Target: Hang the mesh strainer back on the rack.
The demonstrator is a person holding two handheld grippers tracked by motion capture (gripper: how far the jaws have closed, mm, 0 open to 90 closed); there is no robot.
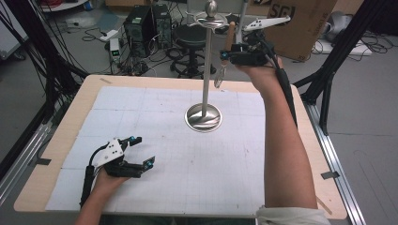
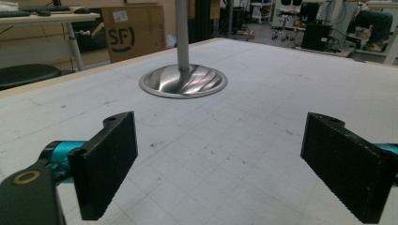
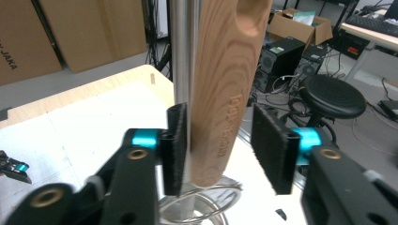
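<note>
Right claw released around smooth wooden whisk handle, left claw spread wide

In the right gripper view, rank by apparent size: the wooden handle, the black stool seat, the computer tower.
1. wooden handle, though it sits right at the camera
2. black stool seat
3. computer tower, farthest off

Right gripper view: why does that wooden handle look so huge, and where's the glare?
Right gripper view: the wooden handle sits very close to the lens, so it looms large. Left gripper view: ceiling light streaks across the shiny stand base. High view: softer, slightly grainy.
</note>
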